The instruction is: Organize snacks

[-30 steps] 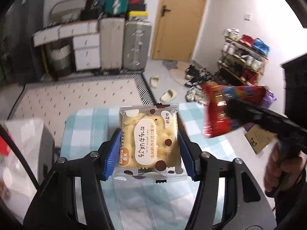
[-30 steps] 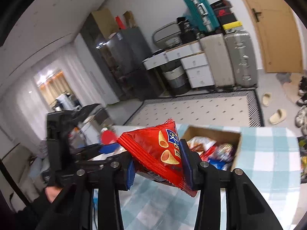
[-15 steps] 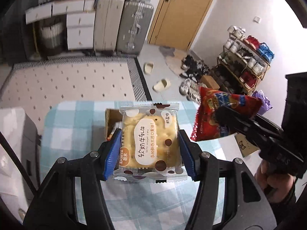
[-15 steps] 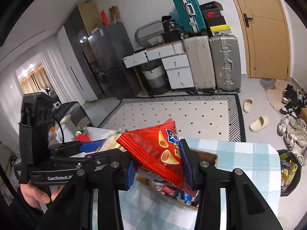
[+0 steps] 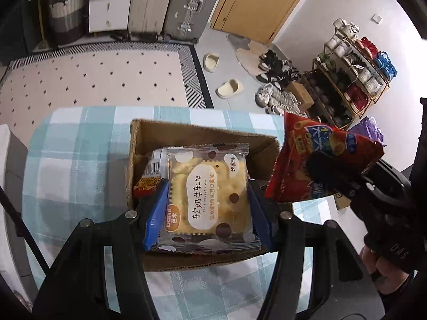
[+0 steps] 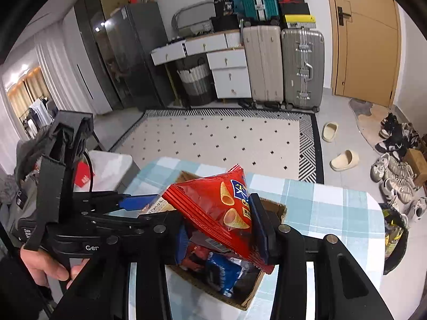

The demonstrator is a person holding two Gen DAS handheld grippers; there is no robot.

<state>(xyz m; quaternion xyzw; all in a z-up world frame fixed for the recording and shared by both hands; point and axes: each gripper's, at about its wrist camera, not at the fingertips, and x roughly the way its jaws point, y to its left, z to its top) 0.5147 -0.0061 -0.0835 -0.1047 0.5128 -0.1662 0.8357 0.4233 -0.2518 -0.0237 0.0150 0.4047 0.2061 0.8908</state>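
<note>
My left gripper (image 5: 209,208) is shut on a clear packet of yellow crackers (image 5: 209,194) and holds it over the open cardboard box (image 5: 186,130) on the blue checked table. My right gripper (image 6: 221,226) is shut on a red bag of cone snacks (image 6: 221,208), also seen in the left wrist view (image 5: 315,160) at the box's right side. In the right wrist view the box (image 6: 277,208) lies under the bag and holds several snack packets (image 6: 224,269). The left gripper's blue finger (image 6: 136,202) shows there at left.
The blue checked tablecloth (image 5: 80,160) covers a small table with edges close on all sides. A grey stool or cabinet (image 6: 112,162) stands left of it. Slippers (image 6: 344,160), shoes and a shoe rack (image 5: 355,77) are on the floor to the right.
Both grippers have moved forward and down over the box with their snacks. The box now fills the area under both packets. Both grips are unchanged.
</note>
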